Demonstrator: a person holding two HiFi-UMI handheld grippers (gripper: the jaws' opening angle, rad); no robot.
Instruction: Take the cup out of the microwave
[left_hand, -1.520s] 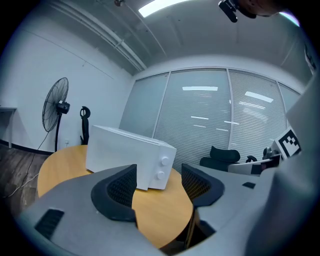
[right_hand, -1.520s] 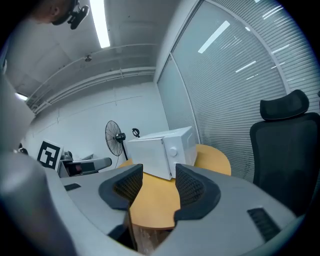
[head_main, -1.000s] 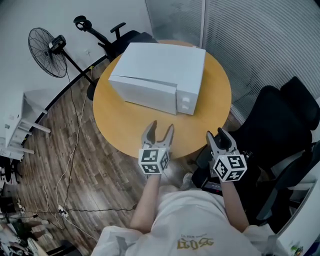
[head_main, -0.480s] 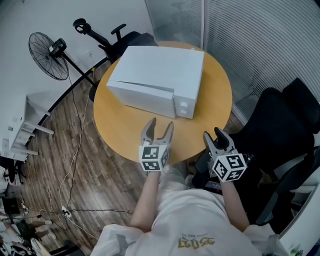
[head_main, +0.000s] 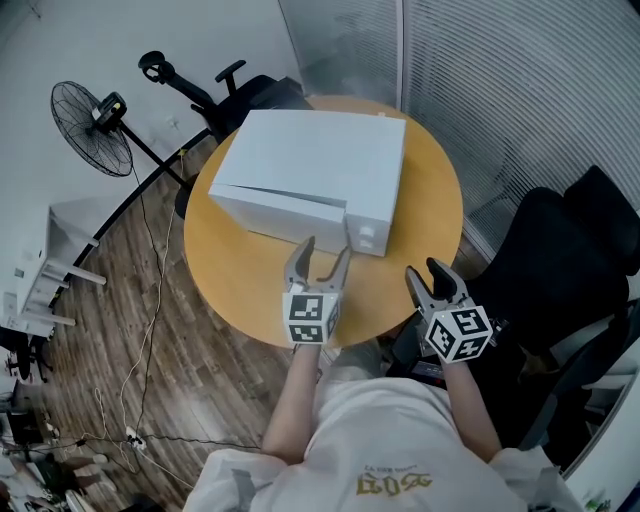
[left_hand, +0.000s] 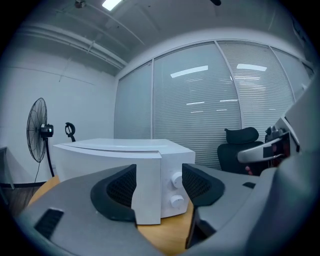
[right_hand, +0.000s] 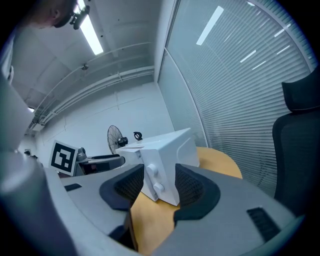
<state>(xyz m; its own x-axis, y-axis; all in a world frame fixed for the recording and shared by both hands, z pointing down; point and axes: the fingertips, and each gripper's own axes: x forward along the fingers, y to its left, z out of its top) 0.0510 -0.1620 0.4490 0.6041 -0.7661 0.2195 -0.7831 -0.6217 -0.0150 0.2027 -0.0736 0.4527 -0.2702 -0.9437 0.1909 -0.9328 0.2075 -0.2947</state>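
Observation:
A white microwave (head_main: 320, 165) stands on the round wooden table (head_main: 235, 270) with its door shut, so no cup shows in any view. Its two knobs (left_hand: 176, 179) face me at the right end of the front. My left gripper (head_main: 322, 250) hovers open over the table's near edge, just short of the microwave's front right corner, with nothing between its pads. My right gripper (head_main: 428, 272) is open and empty too, off the table's edge to the right. The left gripper view frames the microwave (left_hand: 125, 162) between the jaws of my left gripper (left_hand: 159, 187). The right gripper view shows the microwave (right_hand: 167, 147) beyond my right gripper (right_hand: 155, 187).
A black office chair (head_main: 560, 260) stands close at my right, and another chair (head_main: 250, 85) sits behind the table. A standing fan (head_main: 88, 115) and loose cables (head_main: 150, 300) are on the wooden floor at left. Glass walls with blinds (head_main: 520, 80) close the far side.
Both grippers have moved forward toward the microwave; the left one now reaches over the table's edge near the front corner. Jaws look unchanged.

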